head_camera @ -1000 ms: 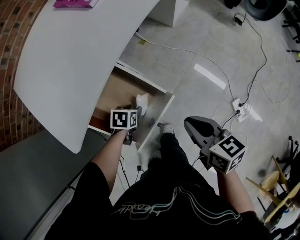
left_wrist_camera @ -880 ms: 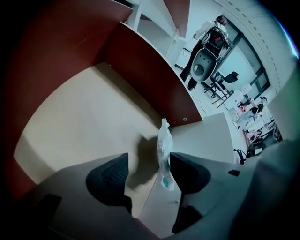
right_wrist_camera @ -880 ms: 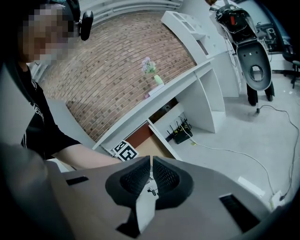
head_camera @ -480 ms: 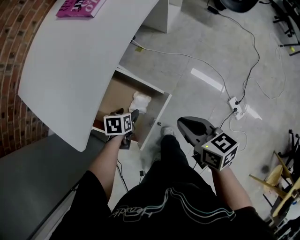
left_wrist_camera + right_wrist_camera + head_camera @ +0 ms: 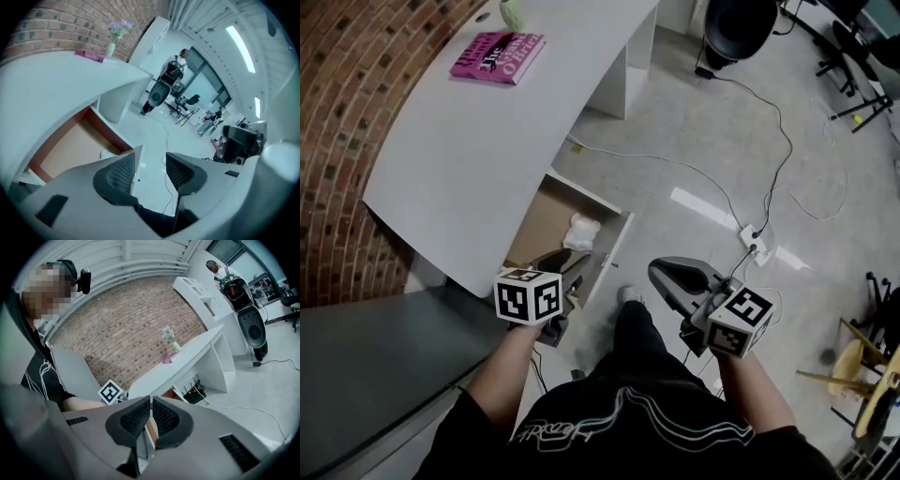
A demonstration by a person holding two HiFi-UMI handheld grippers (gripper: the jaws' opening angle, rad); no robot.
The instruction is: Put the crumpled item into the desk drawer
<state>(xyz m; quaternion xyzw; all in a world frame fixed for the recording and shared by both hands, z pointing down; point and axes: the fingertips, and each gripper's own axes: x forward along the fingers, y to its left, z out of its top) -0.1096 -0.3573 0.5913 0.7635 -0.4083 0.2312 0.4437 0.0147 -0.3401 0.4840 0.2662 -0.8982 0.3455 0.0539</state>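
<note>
Head view looks steeply down on the open desk drawer, pulled out from under the curved white desk, and every place below is given from that drawer. The crumpled item, a white wad, lies inside it on the brown bottom, in the corner where the white front panel meets the side wall farther from the person, and nothing touches it. The left gripper hangs over the drawer's near end, close to the front panel and apart from the wad. In the left gripper view its 2 jaws stand clearly apart and are closing, with only pale floor showing through the gap. In that view the drawer sits left of the jaws, and a white bit of the wad peeps out just beside the left jaw. The right gripper is held out over the floor, well clear of the drawer's front. In the right gripper view its 2 jaws sit close together with only a slit between them and nothing in it. A pink book lies on the desk, well beyond the drawer.
</note>
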